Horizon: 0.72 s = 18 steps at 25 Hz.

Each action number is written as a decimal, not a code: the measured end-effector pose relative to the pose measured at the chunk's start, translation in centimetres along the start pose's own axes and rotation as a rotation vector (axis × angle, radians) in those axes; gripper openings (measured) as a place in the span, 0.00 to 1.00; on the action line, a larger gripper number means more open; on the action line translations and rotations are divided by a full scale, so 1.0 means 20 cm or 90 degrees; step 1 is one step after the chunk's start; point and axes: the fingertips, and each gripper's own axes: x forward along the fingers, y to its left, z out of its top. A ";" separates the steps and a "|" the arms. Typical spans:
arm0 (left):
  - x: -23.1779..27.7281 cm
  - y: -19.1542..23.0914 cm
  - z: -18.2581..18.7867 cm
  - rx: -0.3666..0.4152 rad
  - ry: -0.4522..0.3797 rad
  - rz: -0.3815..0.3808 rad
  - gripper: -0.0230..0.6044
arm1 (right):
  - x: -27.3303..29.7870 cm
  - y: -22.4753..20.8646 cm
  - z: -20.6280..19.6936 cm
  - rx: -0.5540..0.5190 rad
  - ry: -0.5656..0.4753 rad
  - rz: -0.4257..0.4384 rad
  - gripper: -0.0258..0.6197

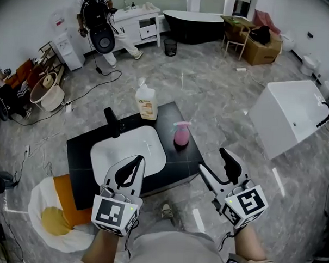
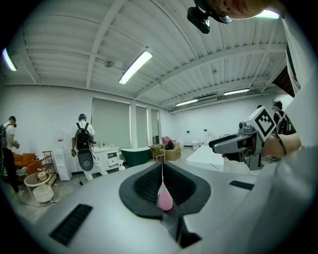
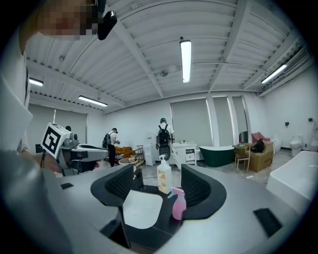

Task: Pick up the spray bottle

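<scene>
The pink spray bottle (image 1: 181, 133) stands upright on the right side of a black counter (image 1: 82, 152) beside a white sink (image 1: 128, 149). My left gripper (image 1: 136, 162) hovers over the counter's front edge, shut and holding nothing. Through the slit between its pads, a sliver of the spray bottle (image 2: 165, 196) shows in the left gripper view. My right gripper (image 1: 213, 161) is open, in front of and to the right of the bottle and apart from it. In the right gripper view, the spray bottle (image 3: 178, 203) sits low between the spread jaws, near the right pad (image 3: 198, 187).
A white soap bottle (image 1: 147, 102) and a black faucet (image 1: 113, 122) stand at the counter's back. A white tub (image 1: 293, 115) is on the floor at right. An orange and white bag (image 1: 57, 213) lies at front left. A person with a backpack (image 1: 98, 22) stands far back.
</scene>
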 end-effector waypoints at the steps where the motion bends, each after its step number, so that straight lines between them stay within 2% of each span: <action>1: 0.03 0.03 -0.02 -0.004 0.005 -0.004 0.07 | 0.06 -0.01 -0.01 0.004 0.004 -0.001 0.52; 12: 0.29 0.17 -0.14 -0.033 0.043 -0.009 0.07 | 0.44 -0.21 -0.23 0.047 0.062 -0.024 0.52; 18: 0.45 0.16 -0.29 -0.055 0.093 0.007 0.07 | 0.61 -0.33 -0.43 0.105 0.106 0.007 0.52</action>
